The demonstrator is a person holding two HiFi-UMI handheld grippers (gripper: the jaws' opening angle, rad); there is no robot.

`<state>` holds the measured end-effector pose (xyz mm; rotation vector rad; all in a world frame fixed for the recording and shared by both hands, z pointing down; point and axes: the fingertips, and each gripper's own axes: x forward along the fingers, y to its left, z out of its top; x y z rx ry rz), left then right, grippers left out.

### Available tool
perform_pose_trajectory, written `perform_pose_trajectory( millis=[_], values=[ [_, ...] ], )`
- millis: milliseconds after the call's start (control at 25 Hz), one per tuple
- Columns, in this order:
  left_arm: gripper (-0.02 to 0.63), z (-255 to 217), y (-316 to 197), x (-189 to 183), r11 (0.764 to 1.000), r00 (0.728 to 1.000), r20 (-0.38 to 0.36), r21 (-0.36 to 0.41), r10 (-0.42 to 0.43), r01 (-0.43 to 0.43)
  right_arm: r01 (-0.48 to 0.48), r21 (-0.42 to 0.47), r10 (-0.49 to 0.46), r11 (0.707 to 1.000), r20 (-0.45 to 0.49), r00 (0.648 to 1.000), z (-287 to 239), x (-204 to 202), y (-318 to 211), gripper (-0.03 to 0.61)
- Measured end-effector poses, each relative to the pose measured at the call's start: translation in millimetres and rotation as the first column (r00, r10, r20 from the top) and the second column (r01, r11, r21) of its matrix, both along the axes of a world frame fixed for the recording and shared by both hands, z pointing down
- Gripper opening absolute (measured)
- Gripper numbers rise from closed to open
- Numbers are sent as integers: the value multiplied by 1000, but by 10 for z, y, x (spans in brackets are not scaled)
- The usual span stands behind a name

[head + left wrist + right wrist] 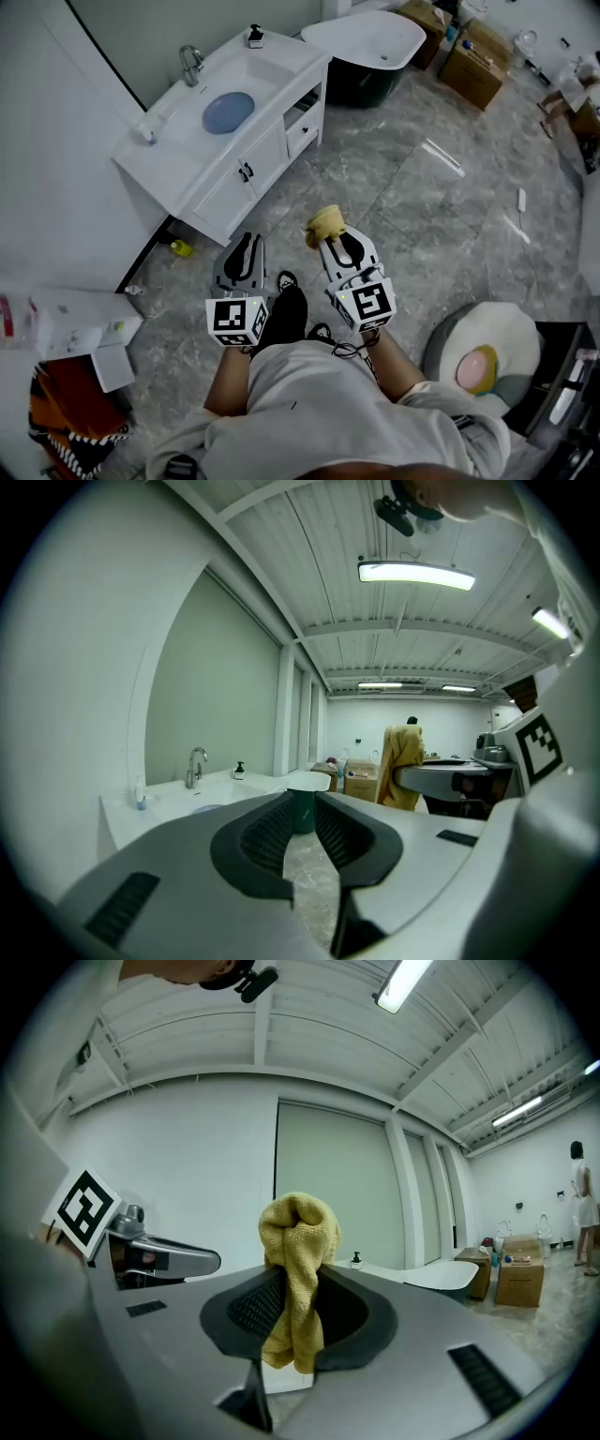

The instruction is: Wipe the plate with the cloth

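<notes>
A blue plate [228, 112] lies in the basin of a white vanity [187, 164] at the upper left, well ahead of both grippers. My right gripper [336, 236] is shut on a bunched yellow cloth [325, 223], which sticks up out of the jaws [298, 1241]. My left gripper [246, 240] is held beside it at waist height, jaws a narrow gap apart with nothing between them [302, 803]. In the left gripper view the plate [208, 809] shows faintly in the basin, and the cloth [403, 761] hangs at the right.
A faucet [190, 64] and a soap bottle [254, 36] stand on the vanity. A white bathtub [370, 42] and cardboard boxes [478, 61] are behind it. An egg-shaped cushion [487, 352] lies at the lower right, and boxes [80, 323] at the lower left on the marble floor.
</notes>
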<state>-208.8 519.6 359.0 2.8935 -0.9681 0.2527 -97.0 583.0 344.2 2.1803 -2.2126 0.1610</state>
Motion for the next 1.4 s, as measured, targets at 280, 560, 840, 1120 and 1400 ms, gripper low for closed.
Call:
perform_pose_trajectory(
  millis=[280,560,840,1120,1400],
  values=[
    [80,120,-1042,587,1000,999,-43,-5,25,-25,6,-28,-7,1000,-54,998,129,486,-1013,86],
    [80,-68,-2359,1125,993,993,-44,-7,113,-114,-11,-30,9,999,-74,997,-42,941,-2373,86],
    [80,37,-3281,1497,993,994,-45,-60,100,-103,21,-75,-26,997,-69,997,34,1277,-3376,86],
    [78,216,-4159,1876,996,1000,-9,-92,-16,16,139,-92,-144,986,-51,988,158,1819,-4426,86],
    [78,196,-5157,2137,952,962,14,-139,-272,271,373,-117,-381,920,-49,923,98,2304,-5579,86]
  ],
)
